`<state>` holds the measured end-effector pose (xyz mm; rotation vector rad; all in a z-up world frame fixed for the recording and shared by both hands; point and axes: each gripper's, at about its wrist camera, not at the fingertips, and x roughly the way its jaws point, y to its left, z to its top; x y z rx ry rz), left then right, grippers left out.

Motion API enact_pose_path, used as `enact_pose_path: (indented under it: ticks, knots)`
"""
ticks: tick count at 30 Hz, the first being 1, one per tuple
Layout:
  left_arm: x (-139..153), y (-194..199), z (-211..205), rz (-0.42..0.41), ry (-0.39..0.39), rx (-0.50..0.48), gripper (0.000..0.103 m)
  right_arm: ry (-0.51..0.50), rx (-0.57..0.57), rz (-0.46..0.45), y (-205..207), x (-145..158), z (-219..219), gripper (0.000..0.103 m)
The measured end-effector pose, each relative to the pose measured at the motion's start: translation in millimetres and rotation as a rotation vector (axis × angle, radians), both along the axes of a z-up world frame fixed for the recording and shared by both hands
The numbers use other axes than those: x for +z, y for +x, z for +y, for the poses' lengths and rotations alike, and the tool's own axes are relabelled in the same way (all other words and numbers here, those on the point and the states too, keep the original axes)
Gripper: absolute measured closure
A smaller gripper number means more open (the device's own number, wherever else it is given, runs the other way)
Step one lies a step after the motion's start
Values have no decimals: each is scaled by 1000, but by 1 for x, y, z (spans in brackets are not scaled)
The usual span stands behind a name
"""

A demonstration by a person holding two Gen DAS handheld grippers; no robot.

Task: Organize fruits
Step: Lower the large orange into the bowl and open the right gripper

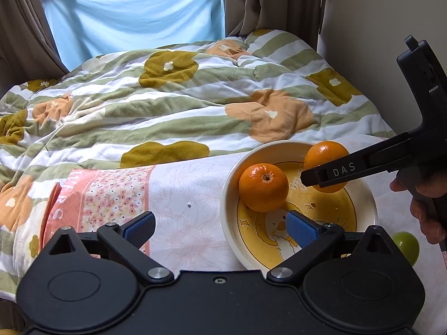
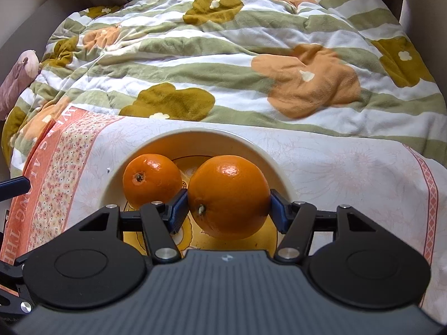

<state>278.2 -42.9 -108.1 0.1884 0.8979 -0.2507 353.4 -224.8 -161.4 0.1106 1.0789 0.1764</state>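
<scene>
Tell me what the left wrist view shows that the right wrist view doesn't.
Left wrist only: a green fruit lying outside the bowl at its right, the hand on the right gripper, and the left gripper open and empty.

Right wrist only: both pads pressing the held orange, and a pink soft toy at the bed's left edge.

Both: the bowl, the loose orange in it, the held orange, the cloth and the quilt.
</scene>
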Motion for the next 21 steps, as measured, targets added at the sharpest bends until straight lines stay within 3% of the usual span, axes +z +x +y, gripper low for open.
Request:
enact_pose_path:
  ticks: [3, 4, 5, 6, 14, 21]
  knots:
    - [0, 1, 4, 6, -10, 11, 2, -3, 12, -39, 0, 3, 3, 27]
    - [0, 0, 5, 4, -9, 13, 2, -11, 21, -55, 0, 6, 4, 22]
    - [0, -1, 5, 3, -8, 16, 2, -31, 26, -64, -1, 9, 6, 7]
    - [1, -2, 6, 1, -8, 17, 2, -56, 27, -70, -2, 10, 8, 0]
    - [10, -12, 7, -15, -18, 33, 2, -23, 13, -140, -20, 24, 0, 0]
    - [34, -36, 5, -77, -20, 52, 2, -27, 23, -203, -48, 59, -4, 0]
